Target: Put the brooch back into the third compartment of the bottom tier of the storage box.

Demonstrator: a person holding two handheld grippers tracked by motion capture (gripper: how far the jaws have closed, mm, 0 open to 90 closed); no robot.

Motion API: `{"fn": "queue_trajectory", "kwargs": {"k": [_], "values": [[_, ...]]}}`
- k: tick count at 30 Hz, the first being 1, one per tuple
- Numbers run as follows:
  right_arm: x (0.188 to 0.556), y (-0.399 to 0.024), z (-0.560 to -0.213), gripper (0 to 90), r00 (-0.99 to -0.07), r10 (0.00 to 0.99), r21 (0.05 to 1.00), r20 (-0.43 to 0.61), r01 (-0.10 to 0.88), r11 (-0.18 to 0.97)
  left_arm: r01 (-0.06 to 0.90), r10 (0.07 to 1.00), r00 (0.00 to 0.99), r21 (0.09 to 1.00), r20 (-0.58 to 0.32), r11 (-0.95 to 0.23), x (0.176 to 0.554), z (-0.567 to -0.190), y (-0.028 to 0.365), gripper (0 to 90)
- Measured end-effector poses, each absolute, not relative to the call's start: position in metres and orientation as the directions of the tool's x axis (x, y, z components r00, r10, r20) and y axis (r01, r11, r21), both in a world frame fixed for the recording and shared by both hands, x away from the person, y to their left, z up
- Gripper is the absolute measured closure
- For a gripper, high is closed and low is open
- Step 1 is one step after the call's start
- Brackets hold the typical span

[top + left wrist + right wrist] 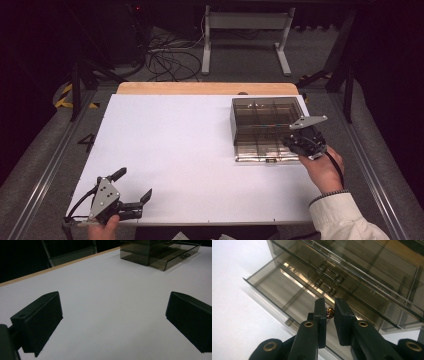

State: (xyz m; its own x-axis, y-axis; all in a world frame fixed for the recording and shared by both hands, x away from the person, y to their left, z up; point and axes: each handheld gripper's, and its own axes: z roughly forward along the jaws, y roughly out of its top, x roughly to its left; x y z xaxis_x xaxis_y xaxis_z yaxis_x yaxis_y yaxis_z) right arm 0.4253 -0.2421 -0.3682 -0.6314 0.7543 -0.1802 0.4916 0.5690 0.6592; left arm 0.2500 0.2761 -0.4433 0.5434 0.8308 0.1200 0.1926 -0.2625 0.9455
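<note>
R gripper (296, 141) over open drawer (262, 150), L gripper (134, 187) idle near table edge

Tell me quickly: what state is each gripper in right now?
Left gripper: open, holding nothing, above the white table.
Right gripper: closed on a small bronze bead, over the open drawer of the smoky plastic box.

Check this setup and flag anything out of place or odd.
Nothing stands out. The smoky drawer box sits square on the white table, bottom drawer pulled out. The right gripper pinches a small bead above it; the left gripper rests open.
</note>
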Motion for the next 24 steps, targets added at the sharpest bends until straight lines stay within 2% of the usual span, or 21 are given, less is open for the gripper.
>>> {"fn": "queue_trajectory", "kwargs": {"k": [24], "values": [[0.443,-0.269,-0.385,80.6,-0.572,0.809,0.612,-0.133,0.595,0.521,0.193,0.831,0.543,0.945,0.121,-0.264,0.25,-0.443,0.276,1.6]]}}
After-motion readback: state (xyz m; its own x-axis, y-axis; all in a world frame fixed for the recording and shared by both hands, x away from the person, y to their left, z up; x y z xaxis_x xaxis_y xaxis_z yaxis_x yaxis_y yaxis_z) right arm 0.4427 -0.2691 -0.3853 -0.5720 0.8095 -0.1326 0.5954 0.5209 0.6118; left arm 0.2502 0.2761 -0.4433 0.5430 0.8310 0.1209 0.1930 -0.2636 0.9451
